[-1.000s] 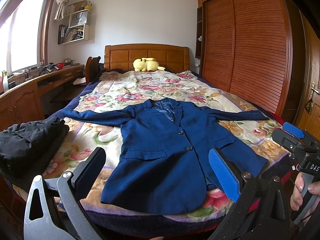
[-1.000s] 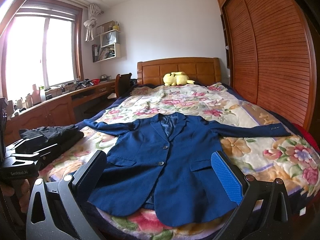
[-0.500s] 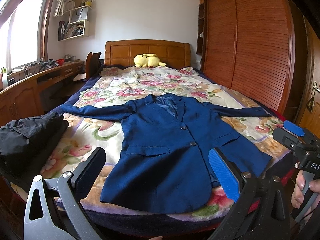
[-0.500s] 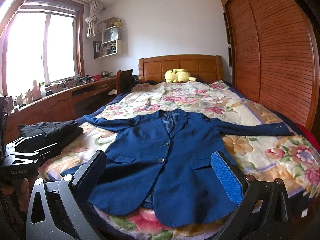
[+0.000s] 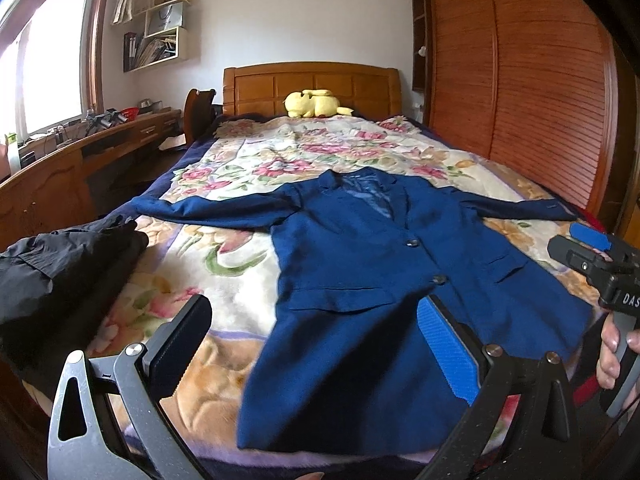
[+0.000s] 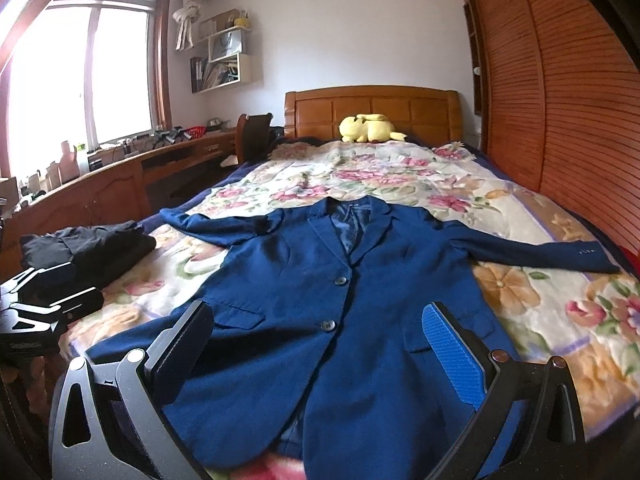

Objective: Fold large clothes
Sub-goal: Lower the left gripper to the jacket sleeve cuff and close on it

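Observation:
A navy blue suit jacket [image 5: 360, 264] [image 6: 340, 292] lies face up and buttoned on the floral bedspread [image 5: 256, 148], sleeves spread out to both sides, hem toward me. My left gripper [image 5: 316, 332] hovers open above the jacket's lower left front and hem, holding nothing. My right gripper [image 6: 320, 344] hangs open over the jacket's lower front, also empty. The right gripper's body and the hand [image 5: 612, 356] holding it show at the right edge of the left wrist view. The left gripper's body [image 6: 44, 304] shows at the left edge of the right wrist view.
A folded black garment [image 5: 60, 264] [image 6: 92, 244] sits on the bed's near left corner. A yellow plush toy [image 5: 316, 103] lies by the wooden headboard [image 6: 372, 108]. A wooden wardrobe [image 5: 540, 80] lines the right side; a desk [image 6: 120, 176] and chair stand on the left.
Both grippers have moved forward and lower toward the bed, so the jacket looms larger. The jacket itself has not moved, and both grippers stay open.

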